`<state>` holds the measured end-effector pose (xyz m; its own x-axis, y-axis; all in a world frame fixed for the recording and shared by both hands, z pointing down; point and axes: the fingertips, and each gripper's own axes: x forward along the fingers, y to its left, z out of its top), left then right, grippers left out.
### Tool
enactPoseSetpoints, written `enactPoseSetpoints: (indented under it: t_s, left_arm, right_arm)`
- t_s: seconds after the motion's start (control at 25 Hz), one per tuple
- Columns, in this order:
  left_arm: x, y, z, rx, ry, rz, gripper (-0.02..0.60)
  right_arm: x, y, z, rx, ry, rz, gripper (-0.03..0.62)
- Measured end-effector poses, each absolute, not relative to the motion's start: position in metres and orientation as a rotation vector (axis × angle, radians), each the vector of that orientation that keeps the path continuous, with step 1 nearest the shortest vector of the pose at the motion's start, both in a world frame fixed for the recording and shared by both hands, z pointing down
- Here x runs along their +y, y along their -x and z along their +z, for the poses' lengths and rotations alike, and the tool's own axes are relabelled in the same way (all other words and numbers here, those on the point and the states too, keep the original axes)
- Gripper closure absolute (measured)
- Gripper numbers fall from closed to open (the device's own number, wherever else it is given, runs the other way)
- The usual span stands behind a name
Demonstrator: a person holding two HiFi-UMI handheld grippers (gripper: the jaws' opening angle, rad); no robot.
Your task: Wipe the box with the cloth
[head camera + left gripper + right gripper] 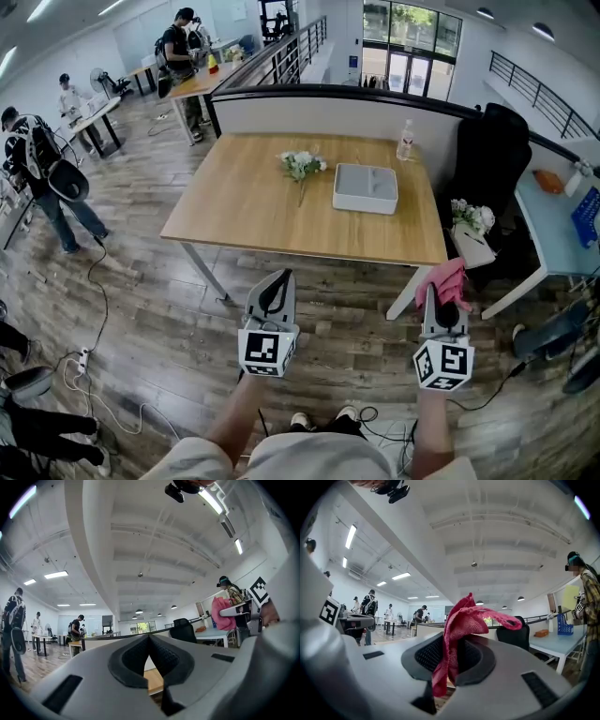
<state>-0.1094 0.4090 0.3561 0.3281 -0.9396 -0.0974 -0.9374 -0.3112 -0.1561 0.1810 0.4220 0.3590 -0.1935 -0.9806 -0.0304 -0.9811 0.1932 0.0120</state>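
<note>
A shallow grey-white box lies on the wooden table, right of its middle. Both grippers are held low over the floor, in front of the table's near edge and well short of the box. My right gripper is shut on a pink cloth, which sticks up out of the jaws. In the right gripper view the cloth is pinched between the dark pads of the right gripper and flops to the right. My left gripper is shut with nothing in it; in its own view, the left gripper has its tips touching.
A bunch of white flowers lies left of the box, and a clear bottle stands at the table's back right. A black office chair and more flowers are to the right. Cables trail over the floor. People stand at far desks.
</note>
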Motion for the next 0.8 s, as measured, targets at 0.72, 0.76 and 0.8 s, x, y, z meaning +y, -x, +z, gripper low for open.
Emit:
enactPoseSetpoints:
  t_s: [0.72, 0.76, 0.8]
  left_arm:
    - [0.38, 0.021, 0.366, 1.644, 2.499, -0.028, 0.568]
    - [0.377, 0.012, 0.368, 1.634, 2.511, -0.032, 0.568]
    - [0.375, 0.004, 0.37, 1.621, 2.524, -0.036, 0.568]
  right_arm:
    - [0.421, -0.281, 0.38, 2.266, 2.079, -0.05, 0.517]
    - [0.421, -0.29, 0.382, 2.255, 2.092, -0.055, 0.517]
    - [0.422, -0.3, 0.384, 2.243, 2.105, -0.061, 0.517]
